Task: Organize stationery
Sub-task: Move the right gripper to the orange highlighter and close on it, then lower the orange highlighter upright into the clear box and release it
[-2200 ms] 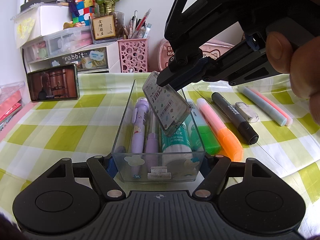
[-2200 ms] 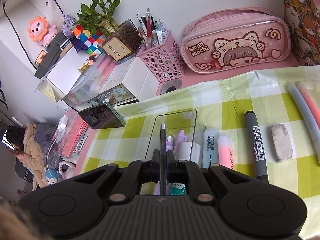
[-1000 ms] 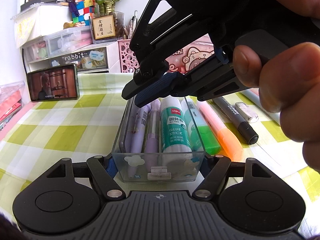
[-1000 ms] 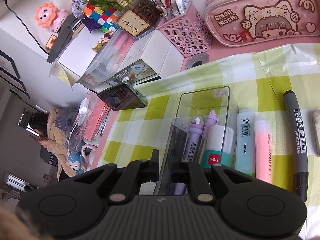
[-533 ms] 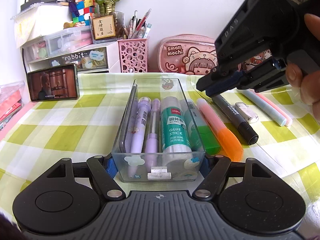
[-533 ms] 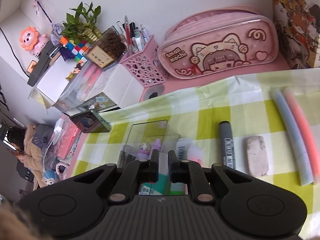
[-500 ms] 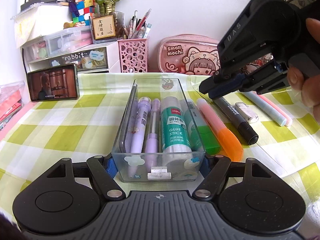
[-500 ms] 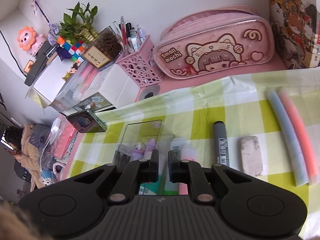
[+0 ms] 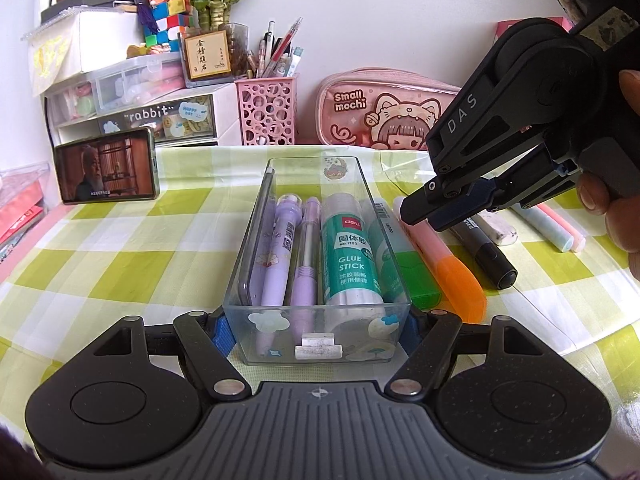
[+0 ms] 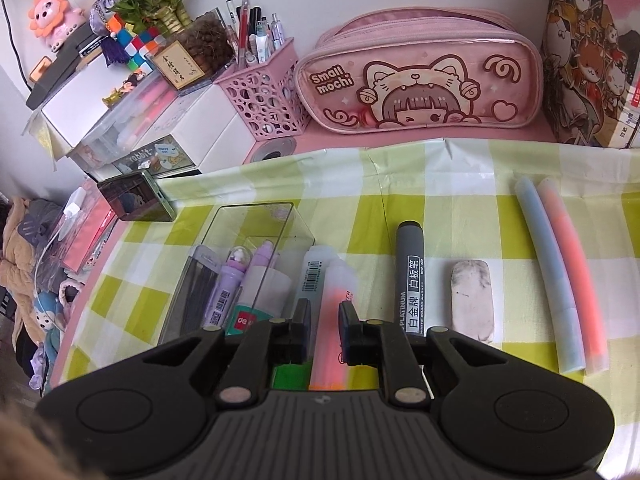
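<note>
Orange highlighter (image 10: pixel 334 312) lies lengthwise between right tongs (image 10: pixel 325 328), cap nearest

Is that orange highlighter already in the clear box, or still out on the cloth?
Still out. The orange highlighter lies on the checked cloth right of the clear box, beside a green one.

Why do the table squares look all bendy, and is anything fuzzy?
Left wrist view: the fisheye lens curves the checked tablecloth near the edges; everything looks sharp. Right wrist view: same bending, and the pink highlighter between the claw's fingers looks a bit blurred.
</note>
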A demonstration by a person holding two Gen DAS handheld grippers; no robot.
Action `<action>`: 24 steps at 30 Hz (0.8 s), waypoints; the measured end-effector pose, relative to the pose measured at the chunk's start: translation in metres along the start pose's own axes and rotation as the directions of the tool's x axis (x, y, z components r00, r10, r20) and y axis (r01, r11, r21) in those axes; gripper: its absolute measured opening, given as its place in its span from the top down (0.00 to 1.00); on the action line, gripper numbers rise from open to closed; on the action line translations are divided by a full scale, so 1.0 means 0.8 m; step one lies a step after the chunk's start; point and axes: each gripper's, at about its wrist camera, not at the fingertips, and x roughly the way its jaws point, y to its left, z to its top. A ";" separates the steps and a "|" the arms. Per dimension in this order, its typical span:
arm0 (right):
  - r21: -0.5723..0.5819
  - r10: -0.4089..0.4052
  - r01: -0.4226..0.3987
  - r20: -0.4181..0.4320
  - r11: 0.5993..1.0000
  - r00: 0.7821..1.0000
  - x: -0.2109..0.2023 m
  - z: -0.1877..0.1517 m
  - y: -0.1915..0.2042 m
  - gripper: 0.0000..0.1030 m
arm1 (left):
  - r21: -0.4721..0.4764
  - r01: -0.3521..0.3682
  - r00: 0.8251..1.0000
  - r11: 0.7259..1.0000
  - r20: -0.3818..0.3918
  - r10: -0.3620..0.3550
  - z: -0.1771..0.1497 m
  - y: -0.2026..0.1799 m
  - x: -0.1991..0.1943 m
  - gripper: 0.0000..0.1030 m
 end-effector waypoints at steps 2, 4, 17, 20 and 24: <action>-0.016 -0.024 0.024 -0.002 1.000 1.000 0.002 -0.001 0.002 0.64 | 0.000 0.000 1.000 1.000 0.000 0.000 0.000 0.000 0.000 0.29; -0.037 -0.047 0.046 -0.016 0.998 0.999 0.006 -0.002 0.005 0.64 | 0.000 0.000 1.000 1.000 0.000 0.000 0.000 0.000 0.000 0.29; 0.054 -0.025 0.024 0.018 0.998 1.000 -0.005 0.001 -0.012 0.68 | 0.000 0.000 1.000 1.000 0.000 0.000 0.000 0.000 0.000 0.29; 0.084 -0.022 0.019 0.036 0.996 0.999 -0.011 0.003 -0.013 0.68 | 0.000 0.000 1.000 1.000 0.000 0.000 0.000 0.000 0.000 0.29; 0.130 -0.003 -0.005 0.062 0.992 0.998 -0.020 0.005 -0.017 0.68 | 0.000 0.000 1.000 1.000 0.000 0.000 0.000 0.000 0.000 0.29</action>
